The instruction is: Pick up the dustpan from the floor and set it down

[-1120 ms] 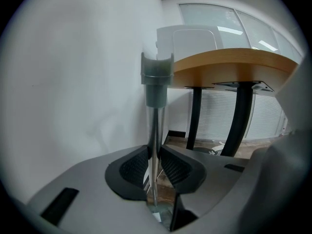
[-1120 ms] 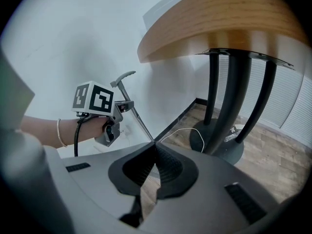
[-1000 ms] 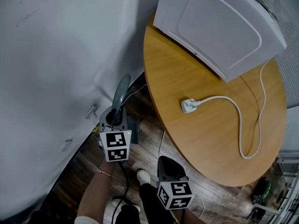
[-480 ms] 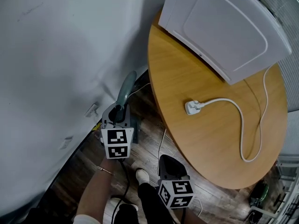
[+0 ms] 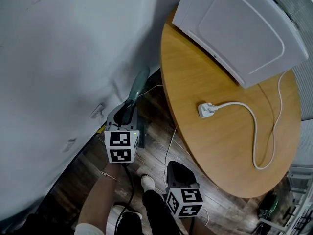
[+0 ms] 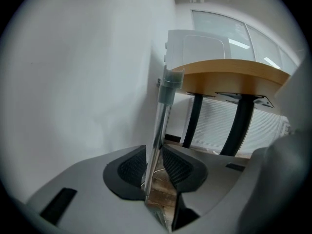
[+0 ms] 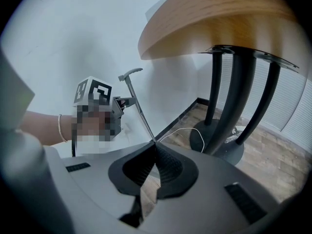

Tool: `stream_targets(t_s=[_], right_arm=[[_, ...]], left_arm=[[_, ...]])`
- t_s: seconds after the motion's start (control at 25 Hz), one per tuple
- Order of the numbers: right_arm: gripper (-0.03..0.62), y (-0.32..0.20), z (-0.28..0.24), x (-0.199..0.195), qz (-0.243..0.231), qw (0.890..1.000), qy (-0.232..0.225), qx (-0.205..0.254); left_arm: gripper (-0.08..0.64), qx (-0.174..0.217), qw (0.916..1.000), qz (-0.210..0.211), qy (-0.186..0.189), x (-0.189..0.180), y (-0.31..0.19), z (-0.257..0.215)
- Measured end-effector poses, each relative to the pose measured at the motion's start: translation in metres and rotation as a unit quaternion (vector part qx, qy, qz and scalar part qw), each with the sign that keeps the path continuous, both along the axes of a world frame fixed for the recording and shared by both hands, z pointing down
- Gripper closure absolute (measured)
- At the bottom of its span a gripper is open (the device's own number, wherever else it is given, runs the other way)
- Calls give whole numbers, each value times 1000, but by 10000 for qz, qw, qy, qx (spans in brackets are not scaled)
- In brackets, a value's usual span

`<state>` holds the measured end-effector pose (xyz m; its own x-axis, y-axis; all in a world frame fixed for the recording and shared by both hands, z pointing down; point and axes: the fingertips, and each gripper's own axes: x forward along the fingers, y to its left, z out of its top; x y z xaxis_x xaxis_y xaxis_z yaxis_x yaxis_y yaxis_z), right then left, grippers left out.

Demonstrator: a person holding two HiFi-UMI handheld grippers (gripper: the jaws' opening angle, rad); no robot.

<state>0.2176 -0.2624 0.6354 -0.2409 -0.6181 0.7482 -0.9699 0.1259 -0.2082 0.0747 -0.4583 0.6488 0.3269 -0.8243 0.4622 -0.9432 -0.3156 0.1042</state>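
Set-down step, judged close to done: dustpan (image 5: pixel 139 86) parked by the grey wall (image 5: pixel 58 58) and just beside the round table (image 5: pixel 220 151), long handle near upright with a slight lean, pan end seemingly down on the wood floor (image 5: pixel 156 148) but mostly hidden behind the left gripper (image 5: pixel 128 110). Left jaws just eased wider, loosened around the thin shaft (image 6: pixel 158 126) running between them, a gap showing on one side, so no firm clamp. Right gripper (image 5: pixel 177 166) low and apart from it, jaws pressed together on nothing. To finish cleanly: open the left jaws evenly, check for the handle settling against the wall or standing alone, then back straight out along the jaw line without brushing the shaft; avoid rolling the wrist, likely enough to tip such a tall, light thing. Materials, big to small: matte painted wall, smooth, faintly marked; thick round tabletop in warm glossy wood on curved black legs (image 6: pixel 192 123); boxy white plastic appliance (image 5: pixel 239 28) with a rounded recessed panel; dark plank floor with visible grain; limp white cable (image 5: pixel 254 136) ending in a chunky plug (image 5: pixel 205 110); slim polished metal tube for the shaft, probably slippery, topped by a dull grey-green plastic sleeve (image 6: pixel 169 84); black pads (image 6: pixel 131 167), finely ribbed.
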Motion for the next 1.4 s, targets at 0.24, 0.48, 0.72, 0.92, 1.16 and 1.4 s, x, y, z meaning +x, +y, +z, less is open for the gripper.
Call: stream_targets(t_s=[0.24,0.48,0.72,0.92,1.16,1.4], right_arm=[[560,4,0,1,29,10000,37,11],[560,9,-4,-5,-8,10000,65,73],[560,17,-13,-11,5,9997,86,221],[560,38,-27,-18,34,9994,153,320],[560,64,-69,-30,-134,9980,179,594],[560,106,-135,-35,-55,9955,205,920]], left_arm=[[439,-28,9999,-92,88,-8,12,2],[439,46,9997,-167,151,-18,26,-8],[439,380,9988,-209,212,-29,44,-38],[440,593,9973,-363,252,-49,79,-75],[473,573,9972,-346,326,-62,149,-131],[520,536,9976,-313,319,-71,240,-199]])
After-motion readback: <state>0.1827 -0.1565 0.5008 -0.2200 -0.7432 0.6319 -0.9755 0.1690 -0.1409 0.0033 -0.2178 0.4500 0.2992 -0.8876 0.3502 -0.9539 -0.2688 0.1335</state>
